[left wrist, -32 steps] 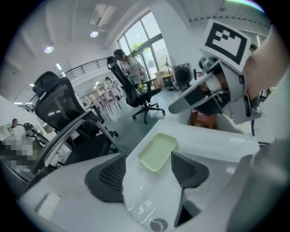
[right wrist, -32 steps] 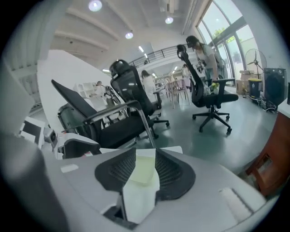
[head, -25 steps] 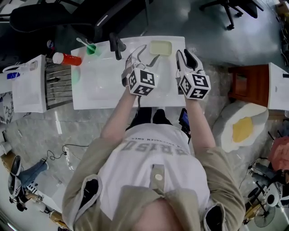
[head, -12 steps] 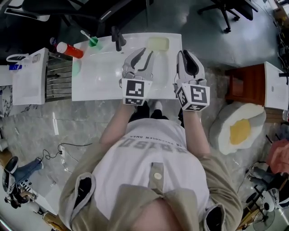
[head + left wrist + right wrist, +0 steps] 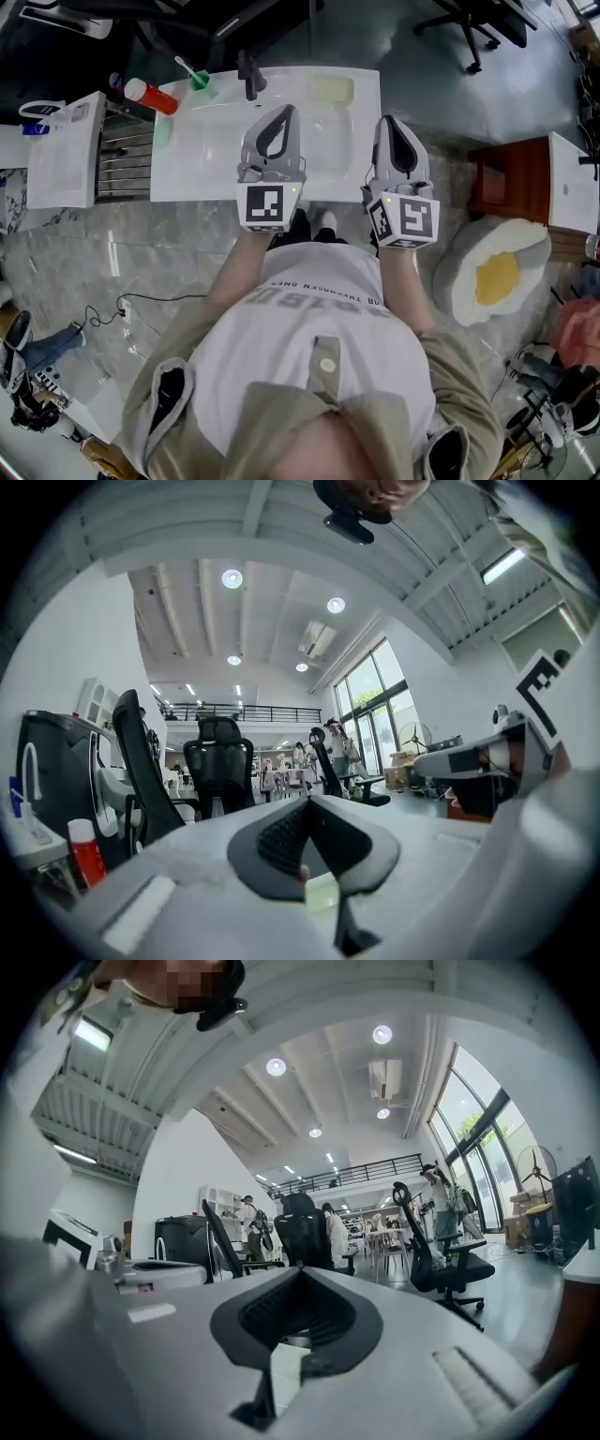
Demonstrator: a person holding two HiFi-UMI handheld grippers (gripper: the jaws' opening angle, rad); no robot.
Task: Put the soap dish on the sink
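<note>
the pale green rectangular soap dish (image 5: 332,90) sits on the white sink (image 5: 187,178), at its back right corner. it is likely light, rigid and slick, best pinched by its rim. the left gripper (image 5: 279,117) and right gripper (image 5: 390,127) are both clenched, empty.

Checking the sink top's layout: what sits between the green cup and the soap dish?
Head view: the black faucet stands between green cup and soap dish.
</note>
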